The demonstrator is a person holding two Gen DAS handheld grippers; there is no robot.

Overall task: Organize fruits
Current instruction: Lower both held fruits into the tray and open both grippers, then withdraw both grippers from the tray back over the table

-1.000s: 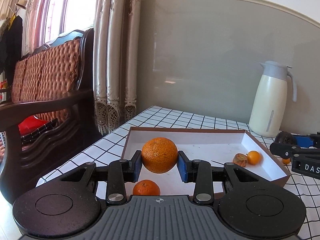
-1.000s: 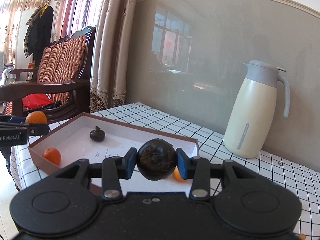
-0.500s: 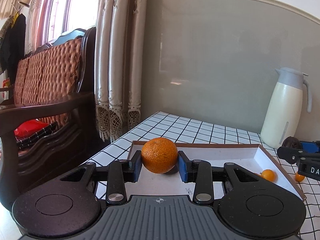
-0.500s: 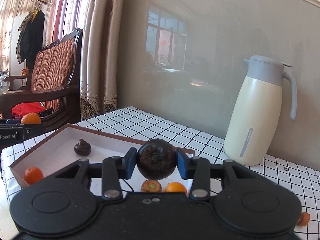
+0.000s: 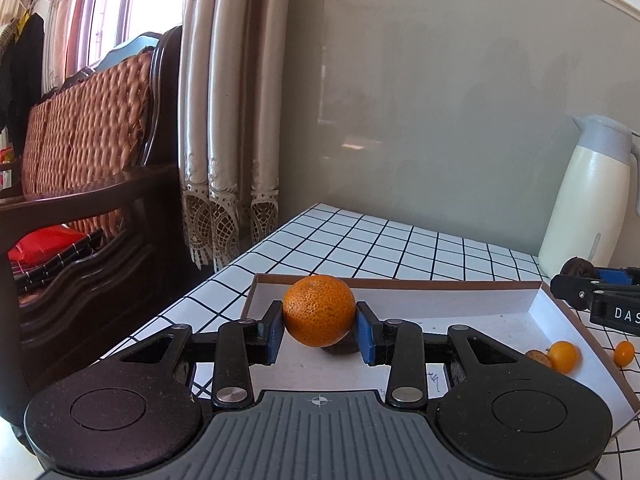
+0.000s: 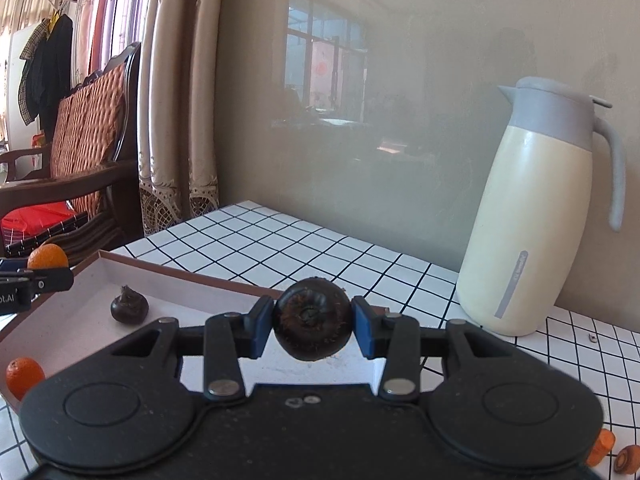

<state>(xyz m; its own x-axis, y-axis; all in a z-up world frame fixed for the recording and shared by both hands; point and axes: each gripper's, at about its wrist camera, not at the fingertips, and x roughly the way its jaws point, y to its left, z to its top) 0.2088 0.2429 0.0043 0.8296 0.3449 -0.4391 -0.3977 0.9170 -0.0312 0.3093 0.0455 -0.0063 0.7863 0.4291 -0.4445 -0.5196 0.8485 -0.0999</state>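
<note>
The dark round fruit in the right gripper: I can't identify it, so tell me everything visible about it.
The dark round fruit is blackish-brown, matte and rough, with fine reddish fibres and a ringed dimple facing the camera. It is pinched on both sides by the blue pads of the right gripper, held above the near edge of the shallow box. Nothing else touches it. A similar, smaller dark fruit lies in the box.

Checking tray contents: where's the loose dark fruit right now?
Right wrist view, left side: the loose dark fruit sits in the white tray near its far wall, ahead of a small orange at the near-left corner.
</note>
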